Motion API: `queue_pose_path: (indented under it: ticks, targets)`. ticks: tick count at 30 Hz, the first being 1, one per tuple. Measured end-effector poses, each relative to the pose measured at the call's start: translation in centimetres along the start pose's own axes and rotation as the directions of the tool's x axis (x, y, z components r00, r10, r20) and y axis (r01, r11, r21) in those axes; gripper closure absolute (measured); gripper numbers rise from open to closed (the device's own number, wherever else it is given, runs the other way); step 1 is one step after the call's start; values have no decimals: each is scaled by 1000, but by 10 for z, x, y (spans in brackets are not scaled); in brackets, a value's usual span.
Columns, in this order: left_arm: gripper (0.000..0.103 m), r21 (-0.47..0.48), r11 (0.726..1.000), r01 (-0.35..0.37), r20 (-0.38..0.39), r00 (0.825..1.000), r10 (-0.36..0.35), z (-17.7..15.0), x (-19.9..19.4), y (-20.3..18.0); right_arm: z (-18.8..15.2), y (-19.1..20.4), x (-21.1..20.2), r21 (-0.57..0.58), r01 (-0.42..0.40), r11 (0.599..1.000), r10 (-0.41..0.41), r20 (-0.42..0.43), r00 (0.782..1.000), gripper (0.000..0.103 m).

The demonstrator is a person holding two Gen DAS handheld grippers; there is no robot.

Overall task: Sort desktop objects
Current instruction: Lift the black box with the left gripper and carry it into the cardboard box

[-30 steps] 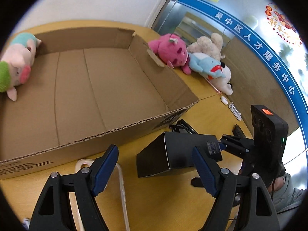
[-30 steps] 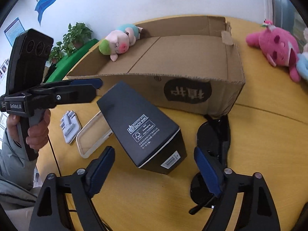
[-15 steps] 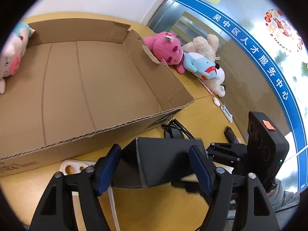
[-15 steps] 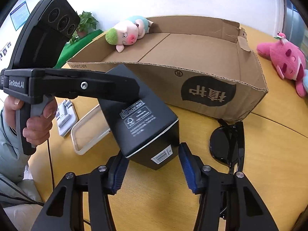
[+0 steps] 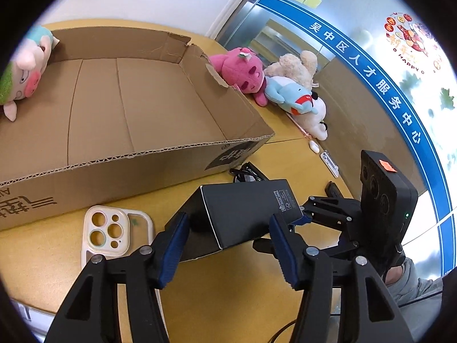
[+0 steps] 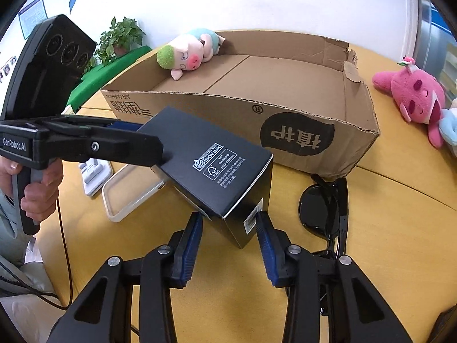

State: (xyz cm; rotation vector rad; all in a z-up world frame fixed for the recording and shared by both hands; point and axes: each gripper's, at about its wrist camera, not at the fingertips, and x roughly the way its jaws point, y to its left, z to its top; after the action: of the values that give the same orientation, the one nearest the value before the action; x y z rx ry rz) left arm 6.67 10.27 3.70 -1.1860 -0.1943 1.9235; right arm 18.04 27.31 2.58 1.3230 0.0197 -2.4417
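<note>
Both hand-held grippers, left (image 5: pixel 228 245) and right (image 6: pixel 230 240), are closing on the black box (image 6: pixel 217 168) low in the frame. A second ago they stood wide apart. Next it can go into the cardboard box (image 6: pixel 285 131).

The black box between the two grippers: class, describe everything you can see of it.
The black box is oblong matte cardboard with white printed logos on top and a barcode label on one end. It sits tilted on the yellow table, before the cardboard tray. The left gripper and right gripper are closing on opposite ends.
</note>
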Motion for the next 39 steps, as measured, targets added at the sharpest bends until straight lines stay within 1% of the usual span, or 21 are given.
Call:
queue_pose_path:
  ticks: [6,10,18,23,26,30,33,39]
  targets:
    - [47,30,1000,1,48,999,-2,1,-10,-12,-1,3,-4,-8,1,1000,-1,17,1000,65]
    - [47,56,998,-7,59,998,4,-1,-15,-19,0,6,-10,-19,0,1000,1,39,999,65]
    - [47,29,1000,1,58,998,-3,-7,-15,-15,-6,10,-13,-25,1,1000,0,49,999,65]
    - [47,57,998,-3,90,996,-2,-5,-24,-20,-3,13,-16,-29,4,1000,-2,61,998,65]
    - [47,84,996,-19,123,992,9,-1,-32,-26,1,15,-18,-41,11,999,-8,69,998,65]
    - [47,124,991,-55,183,983,31,7,-48,-37,13,19,-25,-63,25,998,-19,96,995,65]
    - [47,148,986,-77,236,971,41,16,-64,-42,27,23,-34,-85,33,996,-22,130,991,65]
    - [47,193,973,-125,339,939,54,36,-96,-50,63,36,-53,-156,65,986,-33,204,978,65]
